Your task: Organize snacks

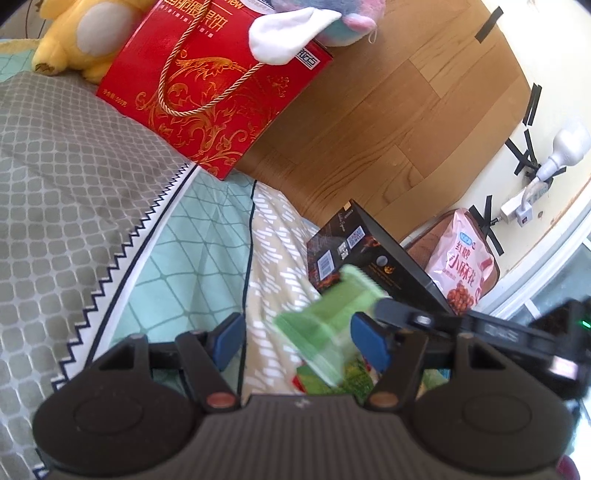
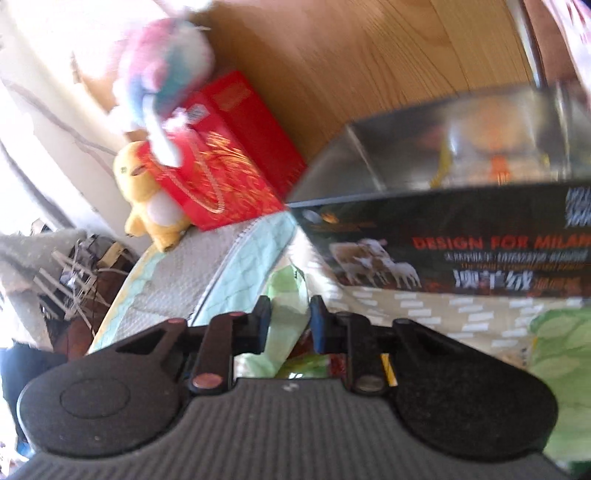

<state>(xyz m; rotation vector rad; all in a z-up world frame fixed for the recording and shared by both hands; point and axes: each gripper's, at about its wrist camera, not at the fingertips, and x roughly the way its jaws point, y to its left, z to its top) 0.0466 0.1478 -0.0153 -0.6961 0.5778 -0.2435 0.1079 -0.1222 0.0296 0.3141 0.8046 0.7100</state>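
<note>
My right gripper (image 2: 290,321) is shut on a pale green snack packet (image 2: 290,314), which stands pinched between its blue pads. In the left wrist view the same packet (image 1: 328,325) is blurred, and one of the right gripper's fingers (image 1: 402,314) reaches in from the right. My left gripper (image 1: 301,341) is open low over the bed, with the packet just ahead of its right pad. A black box (image 2: 443,240) with a silver inside lies open on the bed just beyond. More green packets (image 2: 561,350) lie to the right.
A pink snack bag (image 1: 461,269) leans behind the black box (image 1: 369,258). A red gift bag (image 1: 207,92), a yellow plush (image 1: 77,33) and a pastel plush (image 1: 295,29) sit at the far end of the patterned bed (image 1: 184,258). Wood floor (image 1: 388,110) lies beyond.
</note>
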